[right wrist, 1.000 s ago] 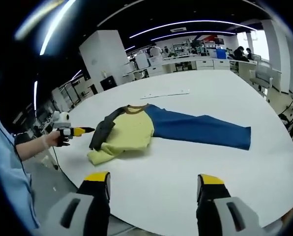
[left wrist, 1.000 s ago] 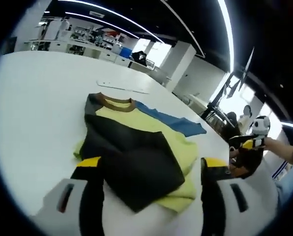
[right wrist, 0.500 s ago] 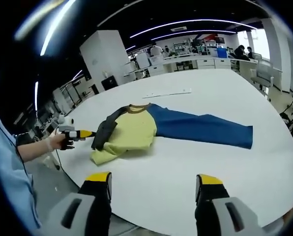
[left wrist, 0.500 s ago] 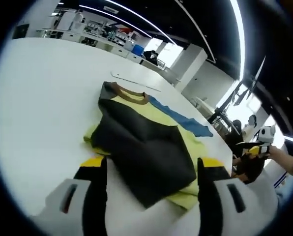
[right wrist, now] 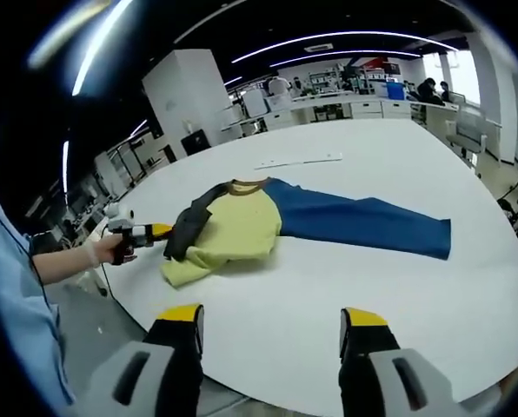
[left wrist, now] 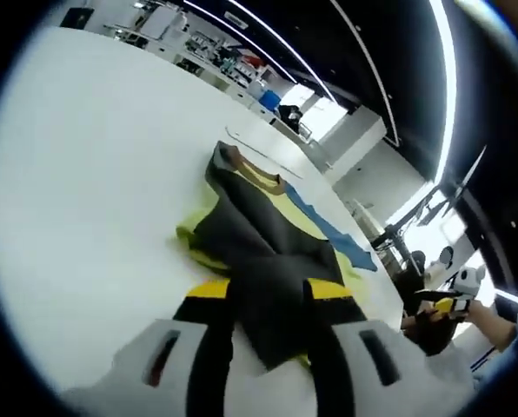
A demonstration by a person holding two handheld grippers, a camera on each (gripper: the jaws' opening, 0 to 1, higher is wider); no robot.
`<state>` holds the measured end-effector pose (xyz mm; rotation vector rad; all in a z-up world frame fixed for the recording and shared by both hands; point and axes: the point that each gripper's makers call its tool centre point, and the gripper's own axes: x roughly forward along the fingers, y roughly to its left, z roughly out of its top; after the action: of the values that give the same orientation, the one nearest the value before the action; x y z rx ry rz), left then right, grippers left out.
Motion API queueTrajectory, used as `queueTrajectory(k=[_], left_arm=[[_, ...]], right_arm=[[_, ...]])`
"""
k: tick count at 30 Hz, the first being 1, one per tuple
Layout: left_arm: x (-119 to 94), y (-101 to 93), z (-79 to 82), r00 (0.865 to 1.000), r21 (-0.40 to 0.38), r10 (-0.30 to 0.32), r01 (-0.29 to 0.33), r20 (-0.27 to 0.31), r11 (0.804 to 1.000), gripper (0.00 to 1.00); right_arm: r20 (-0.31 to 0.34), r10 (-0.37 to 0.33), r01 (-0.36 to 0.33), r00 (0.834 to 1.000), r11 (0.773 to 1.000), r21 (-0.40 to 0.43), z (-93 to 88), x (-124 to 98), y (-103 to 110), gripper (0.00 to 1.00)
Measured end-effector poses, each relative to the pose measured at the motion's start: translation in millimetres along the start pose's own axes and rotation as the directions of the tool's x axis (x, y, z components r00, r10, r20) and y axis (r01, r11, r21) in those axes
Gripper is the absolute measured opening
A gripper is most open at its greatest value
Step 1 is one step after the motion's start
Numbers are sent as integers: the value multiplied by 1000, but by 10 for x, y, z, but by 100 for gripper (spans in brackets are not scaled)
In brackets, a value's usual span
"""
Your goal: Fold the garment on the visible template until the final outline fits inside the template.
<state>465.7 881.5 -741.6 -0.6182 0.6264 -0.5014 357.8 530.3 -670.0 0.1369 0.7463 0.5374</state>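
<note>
On the white desk the garment lies partly folded: its dark sleeve has been laid across the yellow body, while the blue sleeve is stretched out flat to the far side, unfolded. No template outline can be made out under the cloth in either view; a thin pale strip lies on the desk beyond the collar, well apart from the garment. Judged from this, the task is at an early to middle stage: one sleeve is in, and the blue sleeve and the body folds remain.

The left hand-held gripper has its jaws drawn close together about the end of the dark sleeve; dark cloth fills the gap between them, so it appears to be gripping that sleeve. In the right gripper view it is at the garment's near-left edge, touching the dark fabric.

The right hand-held gripper stands with jaws wide apart, holding nothing, above bare desk, well apart from the garment, which lies ahead of it.
</note>
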Motion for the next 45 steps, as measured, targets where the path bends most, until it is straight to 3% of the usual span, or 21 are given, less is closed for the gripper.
queueTrajectory(k=[8,12,17,24,29,34,38,45], left_arm=[[-69,70,45,1000,-49,16,-15,21,999,0],[-95,65,60,1000,-53,16,-15,17,999,0],[-216,49,227,1000,97,18,-20,21,995,0],[-425,123,541,999,161,25,-33,47,986,0],[-629,377,789,995,205,77,-89,67,975,0],[-825,673,980,985,218,149,-165,88,962,0],[-1006,957,1148,967,202,222,-243,122,949,0],[-1193,1295,1243,942,199,311,-331,128,922,0]], right_arm=[[2,-1,1,1000,1000,5,14,8,-5,62],[0,1,-1,1000,1000,7,11,24,-1,62],[5,11,-10,1000,1000,-21,65,69,34,62],[18,24,-23,1000,999,-40,142,166,86,67],[13,28,-27,1000,998,-55,152,244,113,78],[14,39,-38,999,998,-50,151,332,149,82],[2,56,-56,998,997,-48,127,395,192,83],[-15,74,-75,997,995,-65,159,488,209,84]])
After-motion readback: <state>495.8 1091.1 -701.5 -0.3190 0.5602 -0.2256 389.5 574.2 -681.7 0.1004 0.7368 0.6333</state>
